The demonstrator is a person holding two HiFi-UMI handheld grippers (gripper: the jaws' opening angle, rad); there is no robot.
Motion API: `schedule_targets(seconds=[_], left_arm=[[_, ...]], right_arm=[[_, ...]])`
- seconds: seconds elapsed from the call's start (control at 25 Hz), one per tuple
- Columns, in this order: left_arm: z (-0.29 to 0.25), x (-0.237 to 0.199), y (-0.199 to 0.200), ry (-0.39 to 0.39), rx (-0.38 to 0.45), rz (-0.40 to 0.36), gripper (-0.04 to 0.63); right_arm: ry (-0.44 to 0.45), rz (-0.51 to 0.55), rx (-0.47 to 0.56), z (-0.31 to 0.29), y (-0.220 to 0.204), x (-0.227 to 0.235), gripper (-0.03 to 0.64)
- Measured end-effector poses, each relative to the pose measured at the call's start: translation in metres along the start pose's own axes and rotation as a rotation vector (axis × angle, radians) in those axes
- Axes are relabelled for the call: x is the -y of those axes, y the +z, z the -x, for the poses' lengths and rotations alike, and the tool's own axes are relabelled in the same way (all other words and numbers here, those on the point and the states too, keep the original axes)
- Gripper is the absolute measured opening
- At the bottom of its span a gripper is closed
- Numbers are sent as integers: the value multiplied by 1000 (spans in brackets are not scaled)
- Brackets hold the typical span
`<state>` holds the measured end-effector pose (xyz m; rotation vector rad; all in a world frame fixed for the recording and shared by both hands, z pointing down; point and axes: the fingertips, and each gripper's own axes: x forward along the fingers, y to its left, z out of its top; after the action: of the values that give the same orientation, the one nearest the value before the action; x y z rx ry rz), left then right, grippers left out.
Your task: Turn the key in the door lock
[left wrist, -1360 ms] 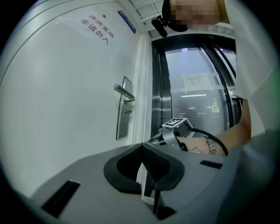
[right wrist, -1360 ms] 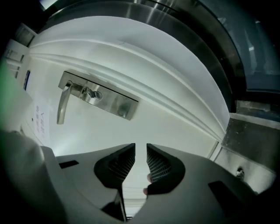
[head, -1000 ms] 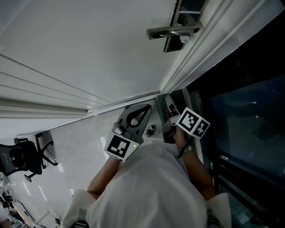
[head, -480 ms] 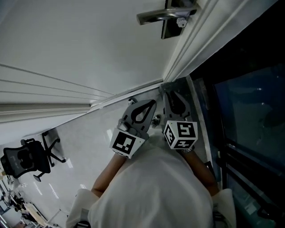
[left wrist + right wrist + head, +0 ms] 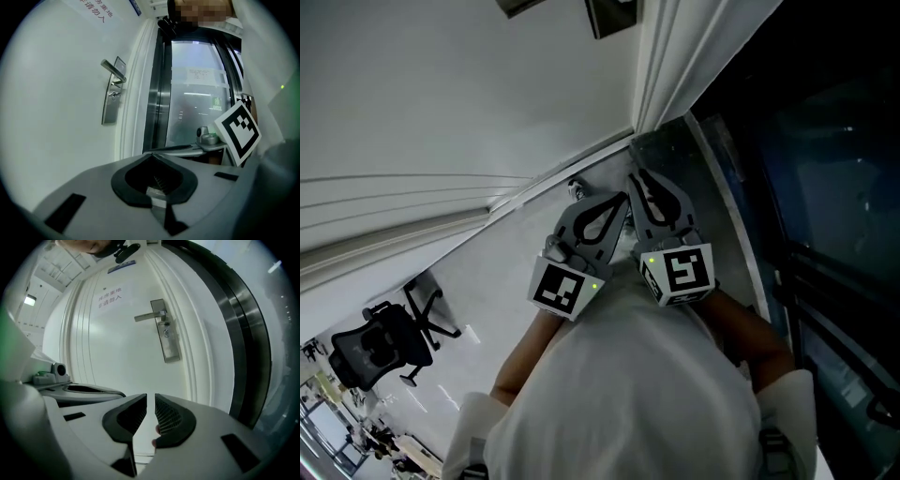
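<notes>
The white door (image 5: 469,103) fills the upper left of the head view, with only the dark bottom of its lock plate (image 5: 609,13) showing at the top edge. In the right gripper view the lever handle (image 5: 150,315) sits above a keyhole (image 5: 165,333) with a small stub in it; I cannot tell whether that is a key. Both grippers hang side by side near the person's body, well short of the door. My left gripper (image 5: 622,200) (image 5: 151,154) is shut with nothing in it. My right gripper (image 5: 635,178) (image 5: 150,397) has just been closing; a narrow empty gap remains.
A dark glass panel (image 5: 806,141) in a metal frame (image 5: 675,159) stands right of the door. A black office chair (image 5: 380,352) is on the pale floor at lower left. A paper notice (image 5: 110,298) hangs on the door above the handle.
The door handle has slid up and almost out of the head view. The right gripper has rolled, its marker cube now facing the camera, and has closed in beside the left gripper.
</notes>
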<state>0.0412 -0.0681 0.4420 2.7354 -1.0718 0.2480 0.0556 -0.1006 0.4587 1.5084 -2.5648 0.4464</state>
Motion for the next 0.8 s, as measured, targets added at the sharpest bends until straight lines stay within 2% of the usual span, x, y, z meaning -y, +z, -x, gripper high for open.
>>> schedule_targets(seconds=[0.2,0.4,0.64,0.8], left_arm=[[4,-5,0,3,7,32,6],[7,-15,-9,27,-9,89,6],[8,-9,-10,18,16,84,6],[14,-15,-12,58,18,112,6]], right_arm=[[72,48,89,8,11,-19,7],[141,58,122,13,10,-29,5],[133,46,137,14,8,-27,5],[124,74,140,18,7,-25,5]])
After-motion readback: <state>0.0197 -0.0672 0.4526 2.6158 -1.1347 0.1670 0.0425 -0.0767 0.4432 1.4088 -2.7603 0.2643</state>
